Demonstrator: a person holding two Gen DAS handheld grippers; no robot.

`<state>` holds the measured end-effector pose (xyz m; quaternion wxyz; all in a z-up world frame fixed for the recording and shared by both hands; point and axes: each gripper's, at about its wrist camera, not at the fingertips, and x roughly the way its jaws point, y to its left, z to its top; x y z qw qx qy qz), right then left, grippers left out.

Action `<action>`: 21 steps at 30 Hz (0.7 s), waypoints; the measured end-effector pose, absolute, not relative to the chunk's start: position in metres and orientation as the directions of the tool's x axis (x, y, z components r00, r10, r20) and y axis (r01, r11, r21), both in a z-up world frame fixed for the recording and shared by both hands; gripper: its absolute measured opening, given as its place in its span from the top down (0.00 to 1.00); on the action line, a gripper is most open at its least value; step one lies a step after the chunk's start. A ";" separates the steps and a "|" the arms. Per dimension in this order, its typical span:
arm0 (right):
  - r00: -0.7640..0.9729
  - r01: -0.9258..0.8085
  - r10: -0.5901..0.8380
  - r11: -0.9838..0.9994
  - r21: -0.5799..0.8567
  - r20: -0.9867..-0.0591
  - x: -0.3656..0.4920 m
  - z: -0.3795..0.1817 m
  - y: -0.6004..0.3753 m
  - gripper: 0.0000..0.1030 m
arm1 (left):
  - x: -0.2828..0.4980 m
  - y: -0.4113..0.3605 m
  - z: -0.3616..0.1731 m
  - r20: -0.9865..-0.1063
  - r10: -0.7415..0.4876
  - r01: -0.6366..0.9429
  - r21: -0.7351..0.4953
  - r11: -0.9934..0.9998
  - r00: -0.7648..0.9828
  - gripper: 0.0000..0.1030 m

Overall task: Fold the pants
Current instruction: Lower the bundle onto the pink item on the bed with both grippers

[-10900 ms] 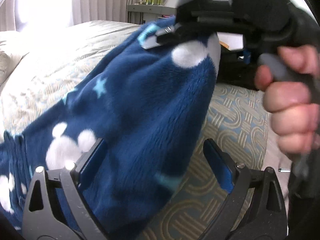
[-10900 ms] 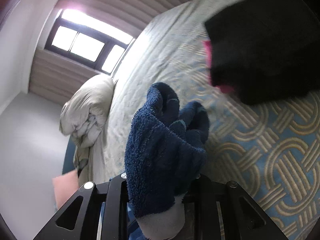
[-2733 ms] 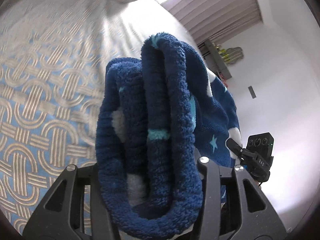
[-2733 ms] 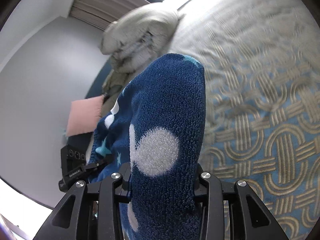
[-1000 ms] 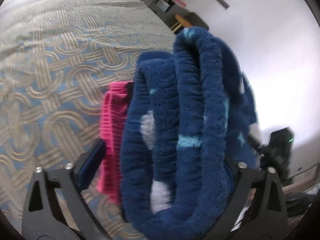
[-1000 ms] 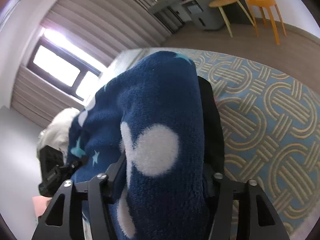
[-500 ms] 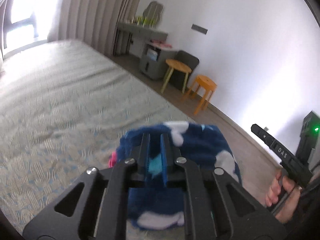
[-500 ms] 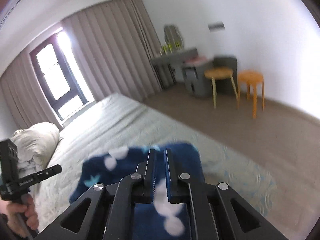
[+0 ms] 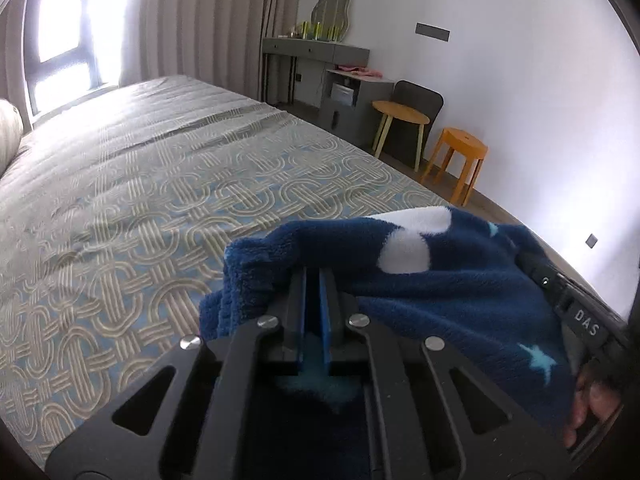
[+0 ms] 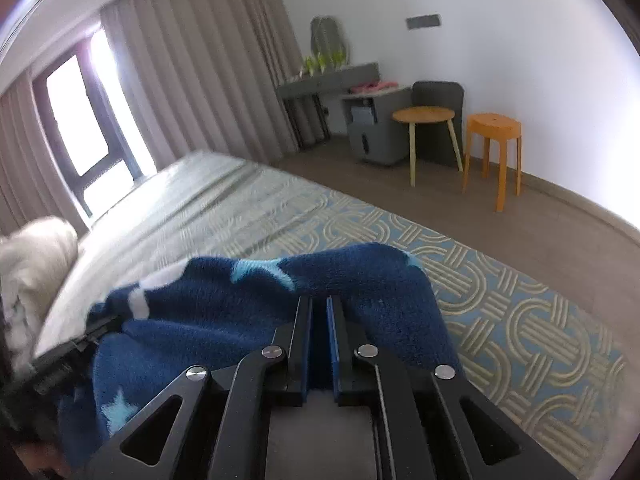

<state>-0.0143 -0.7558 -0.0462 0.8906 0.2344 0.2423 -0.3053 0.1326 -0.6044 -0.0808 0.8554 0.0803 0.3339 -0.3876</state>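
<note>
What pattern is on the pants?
Navy fleece pants with white blobs and light-blue stars, clearest in the left wrist view.

One pair of blue fleece pants (image 9: 460, 292), one bed (image 9: 160, 184), one orange stool (image 9: 460, 156), one round side table (image 9: 400, 114), one dark chair (image 9: 420, 98).

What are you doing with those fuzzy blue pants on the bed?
A person is folding the fleece pants with a handheld gripper in each hand. The left gripper and the right gripper each look pinched shut on the navy fabric near an edge. The pants sit bunched on the patterned bedspread, near the bed's edge, so the fold is not finished.
</note>
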 end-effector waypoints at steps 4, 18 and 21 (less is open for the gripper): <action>0.698 0.658 -0.431 0.701 0.275 -0.572 -0.012 -0.051 -0.755 0.96 | 0.144 -0.599 -0.090 -0.629 -0.636 0.710 -0.184 0.680 0.447 0.91; 0.682 0.680 -0.458 0.684 0.264 -0.571 -0.041 0.056 -0.698 0.87 | 0.075 -0.536 0.041 -0.586 -0.629 0.740 -0.074 0.669 0.510 0.47; 0.724 0.640 -0.445 0.718 0.274 -0.527 -0.065 0.092 -0.656 0.81 | 0.048 -0.499 0.075 -0.533 -0.661 0.749 -0.074 0.658 0.528 0.41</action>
